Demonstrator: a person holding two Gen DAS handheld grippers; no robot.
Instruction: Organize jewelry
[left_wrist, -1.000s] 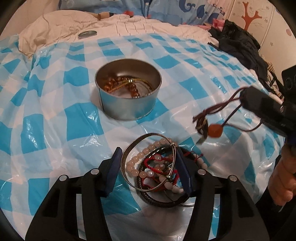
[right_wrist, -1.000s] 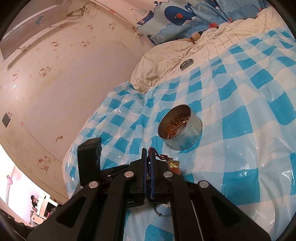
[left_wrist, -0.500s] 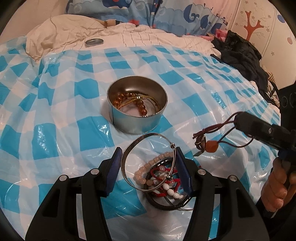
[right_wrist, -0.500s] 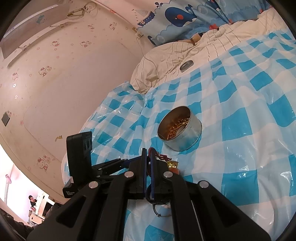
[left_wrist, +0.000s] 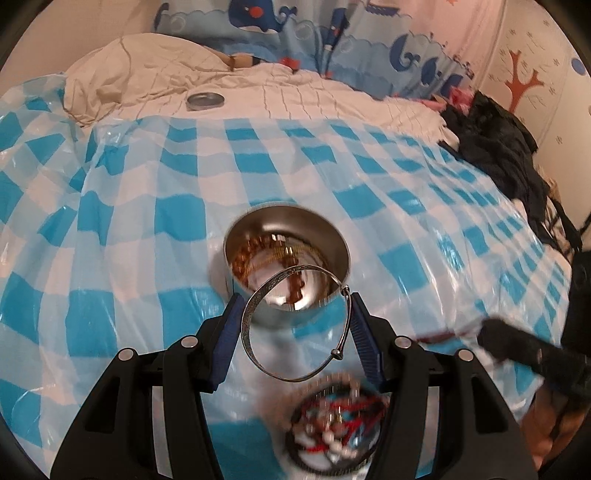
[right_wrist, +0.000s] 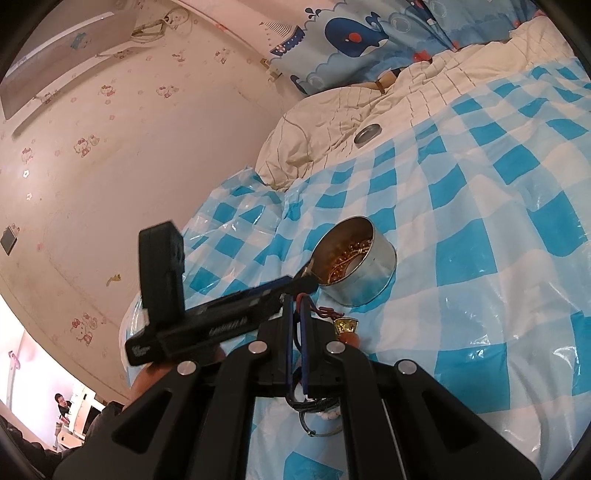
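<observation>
My left gripper (left_wrist: 293, 332) is shut on a silver bangle (left_wrist: 255, 306) and holds it lifted just in front of a round metal tin (left_wrist: 286, 251) with amber beads and gold chain inside. A pile of bracelets (left_wrist: 334, 424) lies on the sheet below the bangle. My right gripper (right_wrist: 295, 325) is shut on a dark red cord bracelet (right_wrist: 327, 313) with a gold charm and an orange bead. The tin (right_wrist: 356, 267) is just beyond it, and the left gripper (right_wrist: 295, 284) reaches the tin's near rim.
A blue and white checked plastic sheet (left_wrist: 110, 258) covers the bed. The tin's lid (left_wrist: 205, 99) lies on the cream quilt behind. Black clothing (left_wrist: 498, 147) is heaped at the right edge. The wall (right_wrist: 92, 147) is to the left.
My left gripper has lifted the silver bangle off the pile and moved it forward to the tin. My right gripper keeps hold of the cord bracelet.
</observation>
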